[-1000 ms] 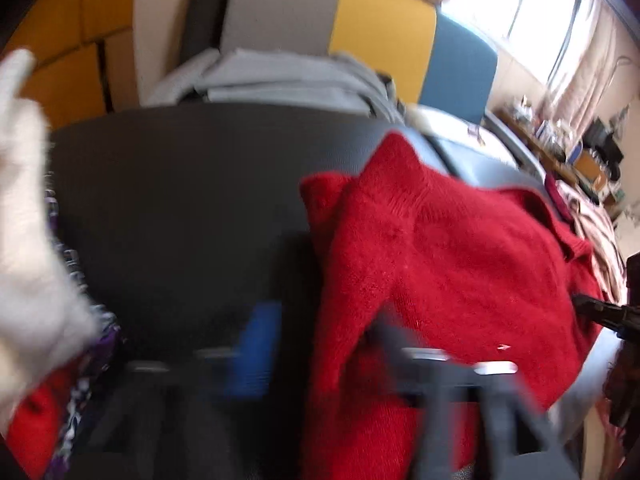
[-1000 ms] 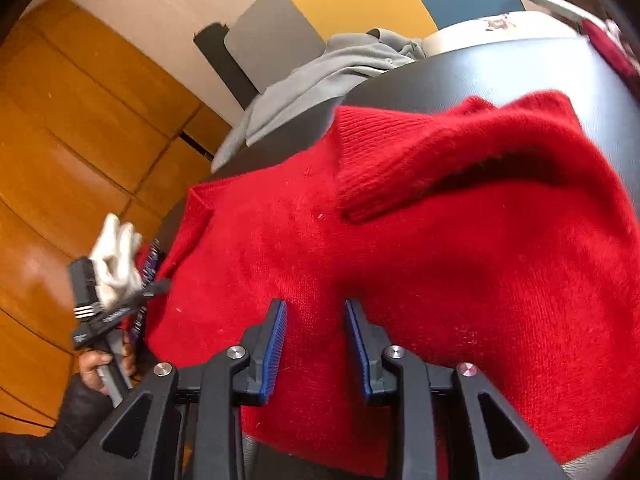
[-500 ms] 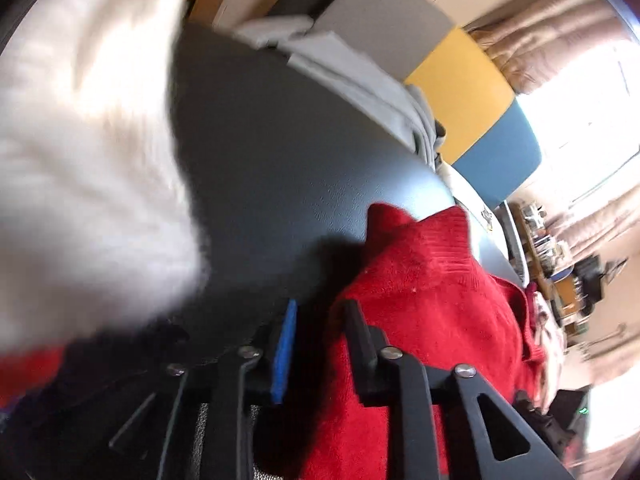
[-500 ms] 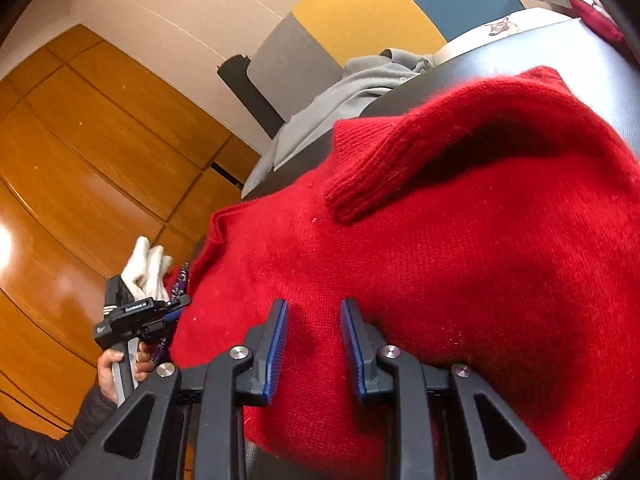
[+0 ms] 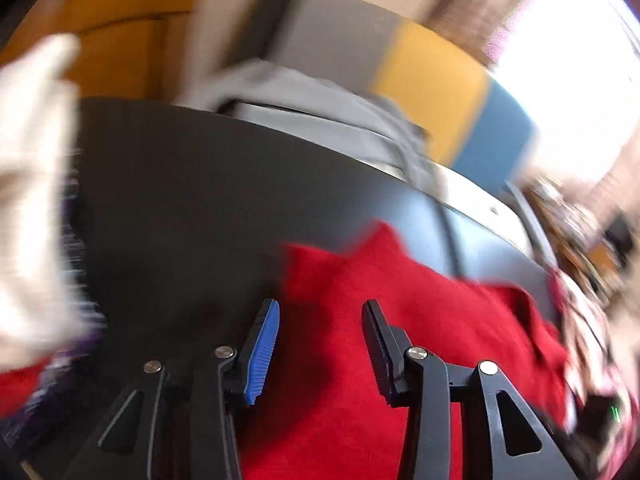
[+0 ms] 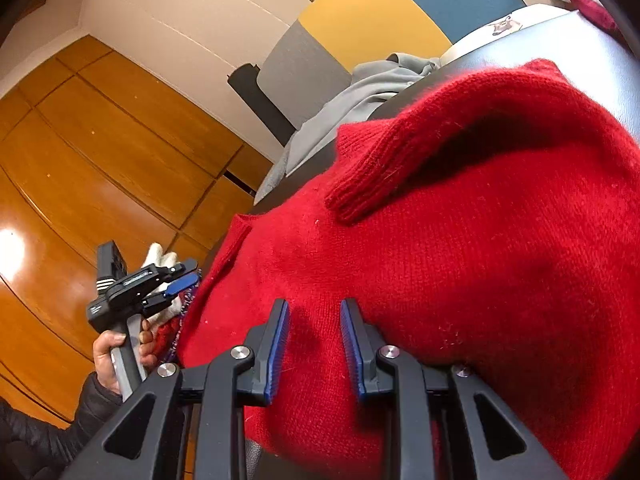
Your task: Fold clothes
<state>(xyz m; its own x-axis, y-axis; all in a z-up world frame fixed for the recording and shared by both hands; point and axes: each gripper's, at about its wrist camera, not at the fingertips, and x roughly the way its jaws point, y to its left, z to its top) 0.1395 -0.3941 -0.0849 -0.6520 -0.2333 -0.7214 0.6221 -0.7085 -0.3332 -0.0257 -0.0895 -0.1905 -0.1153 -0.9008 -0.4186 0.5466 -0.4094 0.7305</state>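
Note:
A red knit sweater (image 6: 460,260) lies on the black table (image 5: 180,200), one ribbed cuff (image 6: 360,184) folded across its body. My right gripper (image 6: 315,308) hovers close over the near hem, its jaws a narrow gap apart with no fold pinched between them. A hand holds my left gripper (image 6: 180,284) at the sweater's left edge. In the blurred left wrist view the left gripper (image 5: 320,312) is over the sweater's (image 5: 420,320) left edge; its jaws are opening and nothing is between them.
A white garment (image 5: 32,200) and a purple patterned cloth (image 5: 72,240) lie at the table's left end. Grey clothing (image 6: 360,92) is piled at the far edge, before grey, yellow and blue panels (image 6: 372,12). Wooden panelling (image 6: 100,140) is on the left.
The left gripper's jaws have spread apart and its view has swung and risen. The right gripper has sunk closer to the sweater, its gap slightly narrower.

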